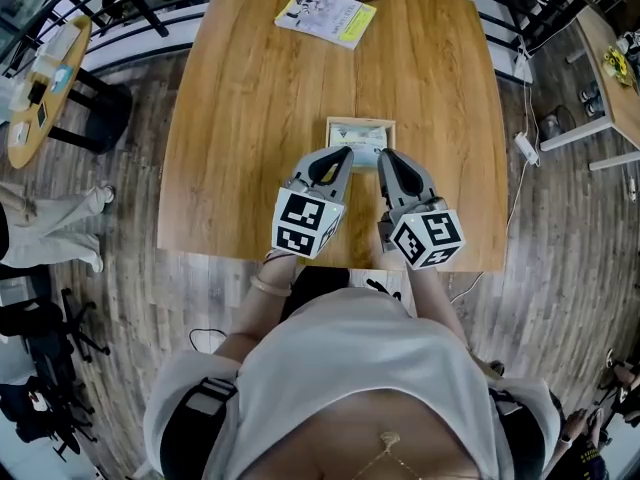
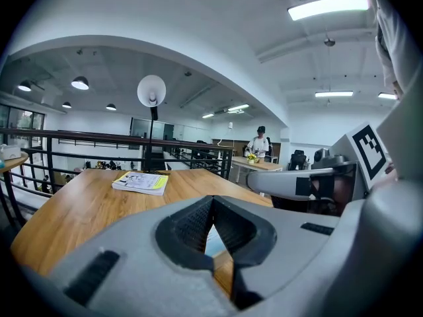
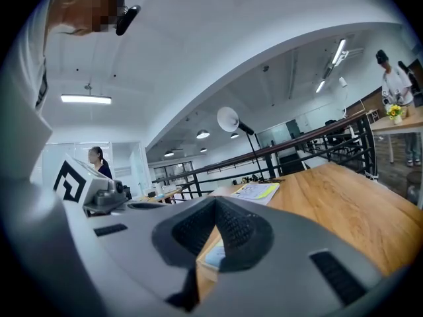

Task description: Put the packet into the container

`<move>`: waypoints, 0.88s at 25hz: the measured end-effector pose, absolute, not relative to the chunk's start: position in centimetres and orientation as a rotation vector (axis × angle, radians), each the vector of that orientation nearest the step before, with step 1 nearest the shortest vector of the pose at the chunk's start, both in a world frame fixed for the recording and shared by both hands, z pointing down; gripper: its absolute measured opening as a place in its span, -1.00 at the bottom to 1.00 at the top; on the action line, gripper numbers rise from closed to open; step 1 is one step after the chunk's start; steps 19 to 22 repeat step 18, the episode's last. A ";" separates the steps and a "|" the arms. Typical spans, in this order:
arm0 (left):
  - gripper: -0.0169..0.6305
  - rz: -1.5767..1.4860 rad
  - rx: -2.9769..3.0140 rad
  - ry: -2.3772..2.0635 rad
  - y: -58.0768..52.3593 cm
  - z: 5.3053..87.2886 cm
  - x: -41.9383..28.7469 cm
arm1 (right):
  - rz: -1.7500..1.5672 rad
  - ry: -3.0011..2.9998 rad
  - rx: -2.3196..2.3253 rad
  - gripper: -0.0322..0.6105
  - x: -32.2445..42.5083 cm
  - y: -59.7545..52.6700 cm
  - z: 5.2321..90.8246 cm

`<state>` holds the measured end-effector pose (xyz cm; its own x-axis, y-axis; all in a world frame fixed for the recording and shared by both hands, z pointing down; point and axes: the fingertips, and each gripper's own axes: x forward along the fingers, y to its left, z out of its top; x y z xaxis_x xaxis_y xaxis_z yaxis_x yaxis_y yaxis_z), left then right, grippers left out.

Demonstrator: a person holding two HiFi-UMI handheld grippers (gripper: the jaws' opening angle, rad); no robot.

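Container (image 1: pixel 360 121) mid table (image 1: pixel 230 118) — wood bare both sides; booklet (image 1: pixel 325 15) far edge.

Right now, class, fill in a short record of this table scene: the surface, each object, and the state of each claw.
table: wooden, seen from above
container: wooden-framed, mid-table
packet: pale, appears to lie inside the container
booklet: at the far edge
left claw: shut, empty, at the container's near side
right claw: shut, empty, alongside the left claw

Tan wood-grain table (image 1: pixel 250 118), white-yellow booklet (image 1: pixel 326 16), seemingly pale-blue packet (image 1: pixel 365 140)
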<state>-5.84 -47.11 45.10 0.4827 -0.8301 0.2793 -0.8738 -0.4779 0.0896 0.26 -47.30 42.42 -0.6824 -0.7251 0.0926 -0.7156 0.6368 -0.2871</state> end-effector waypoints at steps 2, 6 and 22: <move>-0.92 0.295 2.514 -1.462 -47.2 45.1 -5.7 | -0.467 2.815 -1.240 -0.87 0.3 -47.3 42.3; -0.92 0.297 2.532 -1.450 -47.3 45.0 -5.0 | -0.453 2.809 -1.252 -0.87 0.9 -47.4 42.2; -0.92 0.305 2.533 -1.430 -46.8 45.4 -4.5 | -0.461 2.808 -1.274 -0.87 1.4 -46.8 42.5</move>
